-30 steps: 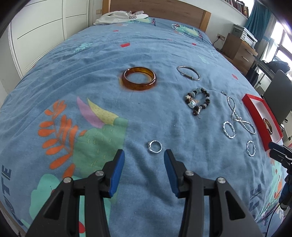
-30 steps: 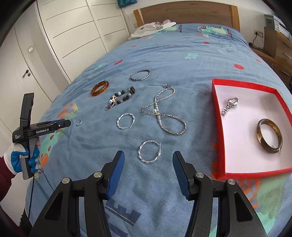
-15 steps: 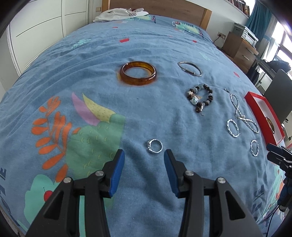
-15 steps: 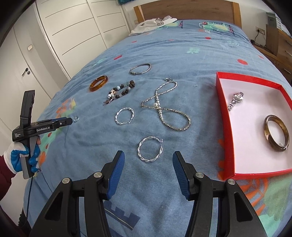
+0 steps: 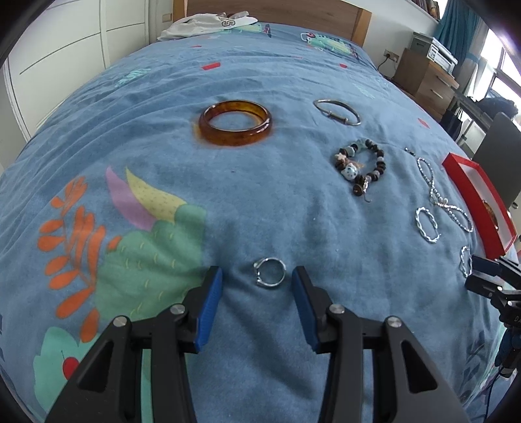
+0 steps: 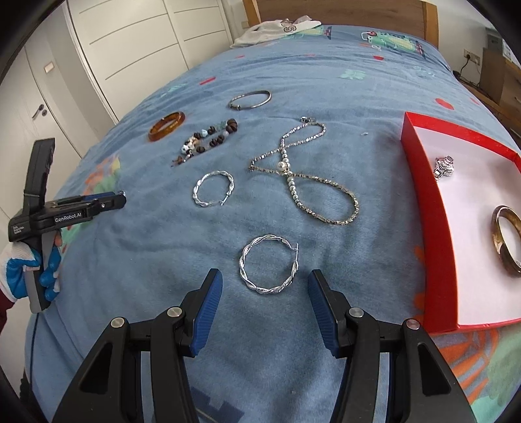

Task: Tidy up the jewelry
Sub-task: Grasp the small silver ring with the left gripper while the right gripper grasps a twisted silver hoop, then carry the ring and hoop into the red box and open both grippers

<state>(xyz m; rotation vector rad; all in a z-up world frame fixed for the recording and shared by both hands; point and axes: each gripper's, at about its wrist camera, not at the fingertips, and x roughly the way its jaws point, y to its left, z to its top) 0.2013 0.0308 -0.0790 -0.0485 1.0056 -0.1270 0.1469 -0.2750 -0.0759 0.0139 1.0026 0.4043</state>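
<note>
My left gripper is open, its blue pads either side of a small silver ring on the blue bedspread. My right gripper is open just in front of a twisted silver hoop. A second hoop, a silver bead necklace, a beaded bracelet, an amber bangle and a thin silver bangle lie further off. A red box on the right holds a brown bangle and a small silver piece.
The bed has a wooden headboard with white clothing near it. White wardrobe doors stand on the left. A wooden dresser and a dark chair stand to the right of the bed.
My left gripper has moved forward, so the ring now lies between its fingertips. My right gripper has moved forward towards the near twisted hoop. Both stay open.
</note>
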